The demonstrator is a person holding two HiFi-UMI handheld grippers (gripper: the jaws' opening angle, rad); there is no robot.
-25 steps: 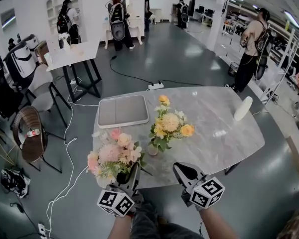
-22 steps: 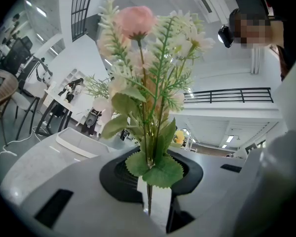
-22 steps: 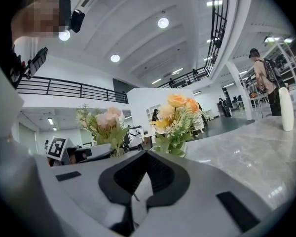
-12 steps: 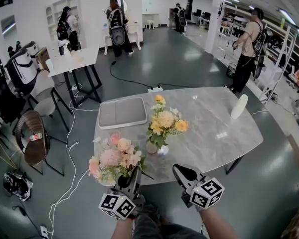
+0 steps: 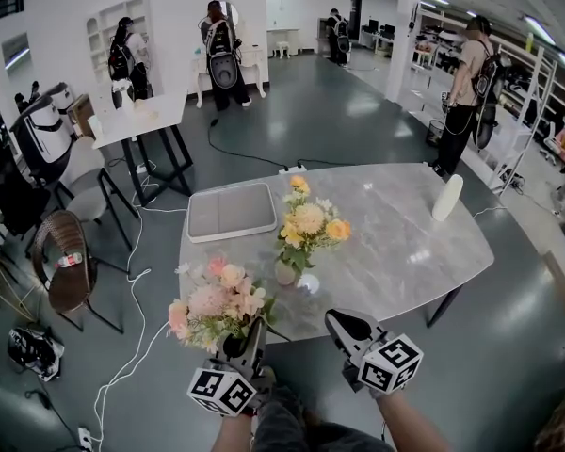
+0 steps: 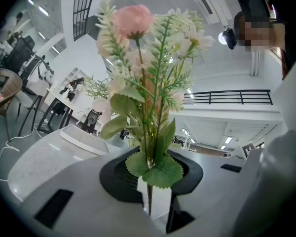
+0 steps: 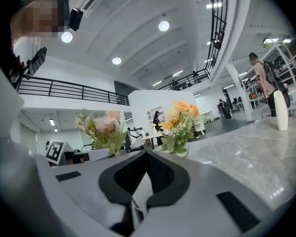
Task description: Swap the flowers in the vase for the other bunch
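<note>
Head view: the left gripper [image 5: 250, 333] holds the pink bunch [image 5: 213, 299] at the near edge of the table [image 5: 405, 238]; the yellow bunch [image 5: 308, 222] stands in the vase [image 5: 285, 273] mid-table. Left gripper view: jaws partly closed, pinching the pink stems. Right gripper view: the right gripper [image 7: 146, 157] has its jaws together, empty.
</note>
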